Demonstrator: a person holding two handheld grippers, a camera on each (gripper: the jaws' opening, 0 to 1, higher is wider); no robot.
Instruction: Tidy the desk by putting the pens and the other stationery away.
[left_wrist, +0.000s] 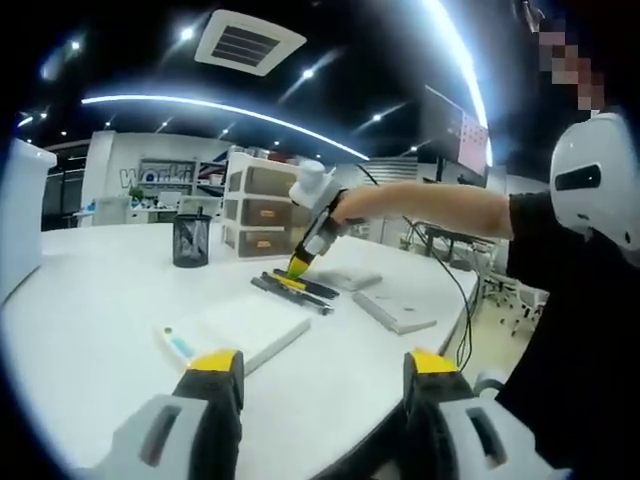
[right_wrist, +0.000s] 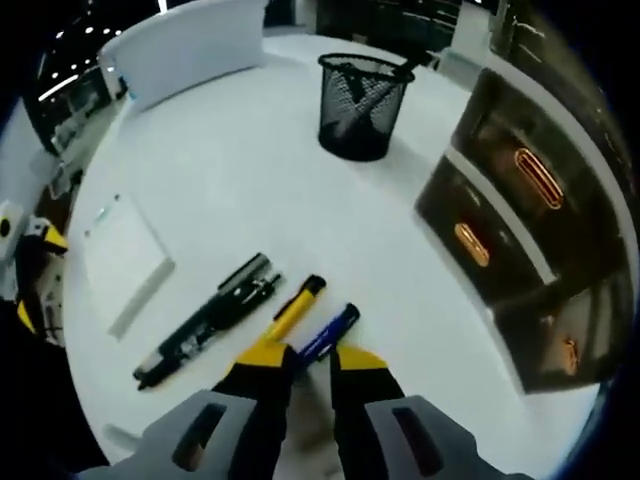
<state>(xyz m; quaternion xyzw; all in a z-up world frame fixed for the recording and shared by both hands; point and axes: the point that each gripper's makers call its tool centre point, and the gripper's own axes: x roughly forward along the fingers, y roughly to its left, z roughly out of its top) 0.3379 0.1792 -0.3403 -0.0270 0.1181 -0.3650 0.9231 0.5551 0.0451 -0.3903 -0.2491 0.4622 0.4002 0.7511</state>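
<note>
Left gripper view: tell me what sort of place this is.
Probably an open-plan office or workspace. A large white curved desk carries a black mesh pen cup and a white set of small drawers, with strip lights and a ceiling vent overhead.

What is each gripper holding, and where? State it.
Right gripper is closing around the blue pen's near end; whether it grips cannot be told. Left gripper holds nothing.

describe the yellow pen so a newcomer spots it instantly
Start at the black mesh pen cup on the white desk. Nearer the right tongs lie three pens in a row. The yellow pen is the middle one, between the black pen and the blue pen.
</note>
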